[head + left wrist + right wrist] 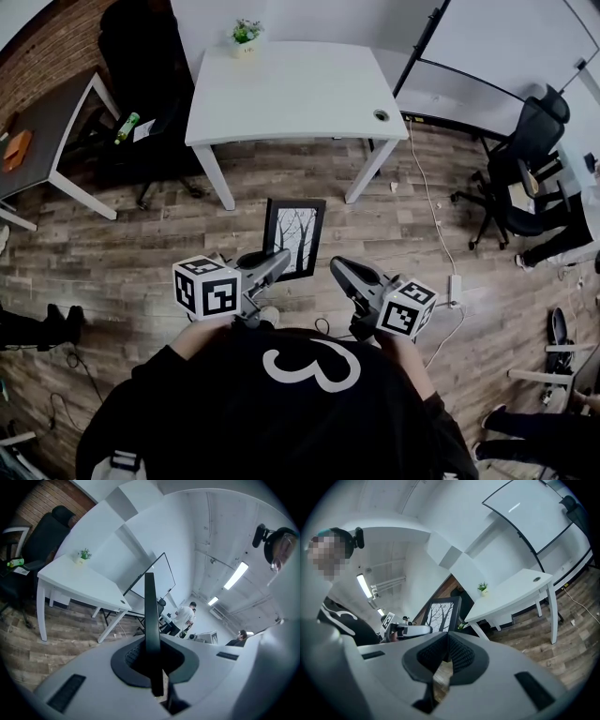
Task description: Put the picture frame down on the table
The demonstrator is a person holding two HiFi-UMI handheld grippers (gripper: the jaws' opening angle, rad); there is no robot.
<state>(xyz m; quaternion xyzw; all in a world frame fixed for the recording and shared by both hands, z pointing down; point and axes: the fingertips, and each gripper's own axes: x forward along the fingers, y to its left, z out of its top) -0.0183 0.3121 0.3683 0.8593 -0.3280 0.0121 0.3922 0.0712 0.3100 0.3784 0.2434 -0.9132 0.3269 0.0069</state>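
A black picture frame (294, 234) with a bare-tree print hangs upright over the wooden floor, in front of the white table (291, 94). My left gripper (277, 262) is shut on its lower left edge. In the left gripper view the frame (149, 611) shows edge-on as a dark vertical bar clamped between the jaws (151, 645). My right gripper (340, 270) is just right of the frame, shut and holding nothing. In the right gripper view its pads meet (447, 640), with the frame (442, 614) and the left gripper (411, 630) beyond them.
A small potted plant (246, 35) stands at the white table's far edge. Black office chairs (525, 169) are at the right and one (141, 56) at the back left. A grey table (42, 131) is at the left. A whiteboard (506, 47) and cables (433, 202) lie to the right.
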